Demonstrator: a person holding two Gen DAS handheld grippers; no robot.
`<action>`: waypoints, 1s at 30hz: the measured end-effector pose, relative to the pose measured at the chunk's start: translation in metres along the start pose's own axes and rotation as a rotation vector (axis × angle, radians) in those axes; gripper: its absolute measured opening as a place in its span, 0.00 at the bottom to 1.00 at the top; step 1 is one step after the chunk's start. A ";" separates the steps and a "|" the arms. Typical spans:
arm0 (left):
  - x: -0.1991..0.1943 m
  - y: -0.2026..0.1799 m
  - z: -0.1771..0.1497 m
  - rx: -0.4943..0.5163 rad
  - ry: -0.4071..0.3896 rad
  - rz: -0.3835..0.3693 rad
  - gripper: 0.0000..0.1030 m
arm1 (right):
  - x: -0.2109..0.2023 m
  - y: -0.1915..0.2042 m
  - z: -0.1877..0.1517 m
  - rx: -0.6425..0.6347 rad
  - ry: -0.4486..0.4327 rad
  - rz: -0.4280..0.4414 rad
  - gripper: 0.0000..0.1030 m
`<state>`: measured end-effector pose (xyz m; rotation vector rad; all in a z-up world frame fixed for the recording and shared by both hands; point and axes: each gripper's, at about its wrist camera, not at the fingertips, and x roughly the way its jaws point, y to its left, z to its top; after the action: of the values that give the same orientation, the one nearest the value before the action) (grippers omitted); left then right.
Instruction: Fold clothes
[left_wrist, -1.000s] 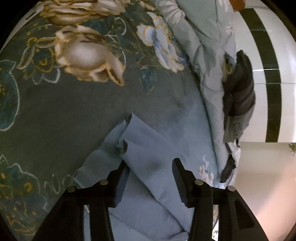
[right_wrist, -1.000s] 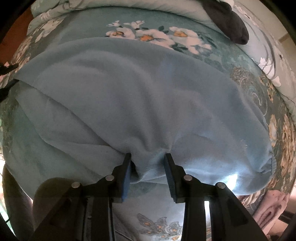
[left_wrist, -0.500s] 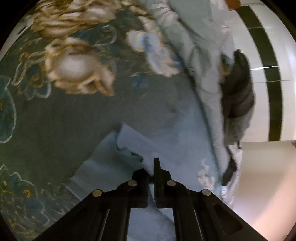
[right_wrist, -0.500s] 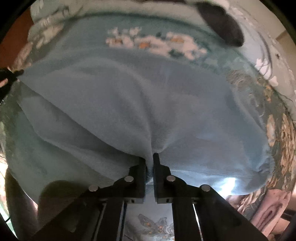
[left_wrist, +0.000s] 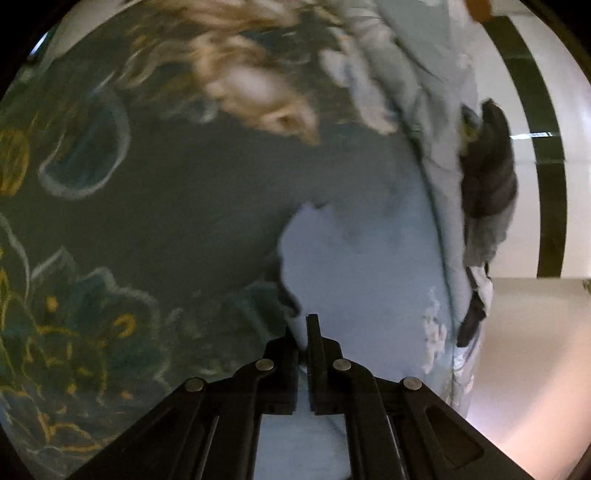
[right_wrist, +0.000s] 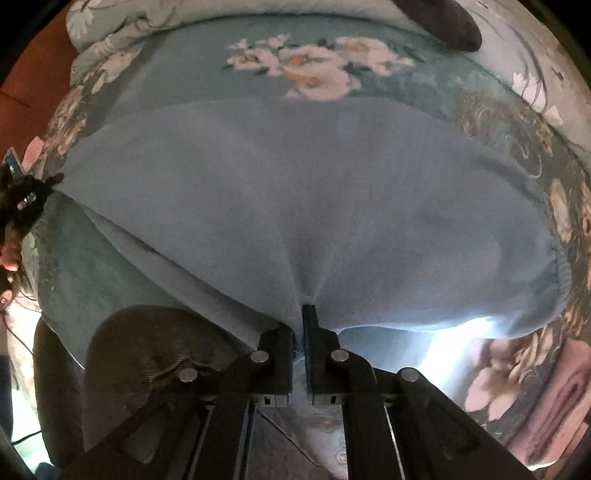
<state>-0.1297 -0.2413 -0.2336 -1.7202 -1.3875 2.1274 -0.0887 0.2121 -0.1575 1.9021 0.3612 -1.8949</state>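
A light blue garment lies spread on a floral bedspread. My right gripper is shut on its near edge, and the cloth puckers into the jaws. In the left wrist view the same blue garment shows as a lifted corner, and my left gripper is shut on that corner above the dark floral bedspread. The left gripper also shows at the far left of the right wrist view, holding the garment's far corner.
A dark garment lies on the bed's far edge, also seen at the top of the right wrist view. A pink folded cloth lies at the lower right. A white wall with a dark stripe stands beyond the bed.
Both grippers closed from open onto the blue garment. The left one has since lifted and pulled its corner; the right one pulls its edge up, tensioning the cloth.
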 end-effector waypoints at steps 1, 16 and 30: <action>0.000 0.002 -0.001 -0.006 0.003 -0.002 0.04 | 0.000 0.000 0.000 -0.001 0.002 0.000 0.05; 0.002 -0.004 -0.006 0.018 -0.049 0.064 0.57 | -0.051 -0.074 -0.029 0.245 -0.180 0.221 0.36; 0.020 -0.016 -0.003 -0.006 -0.094 0.070 0.10 | -0.005 -0.224 -0.118 1.090 -0.446 0.510 0.57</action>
<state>-0.1419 -0.2186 -0.2380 -1.7168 -1.3765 2.2710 -0.0906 0.4639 -0.1813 1.7059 -1.4041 -2.1972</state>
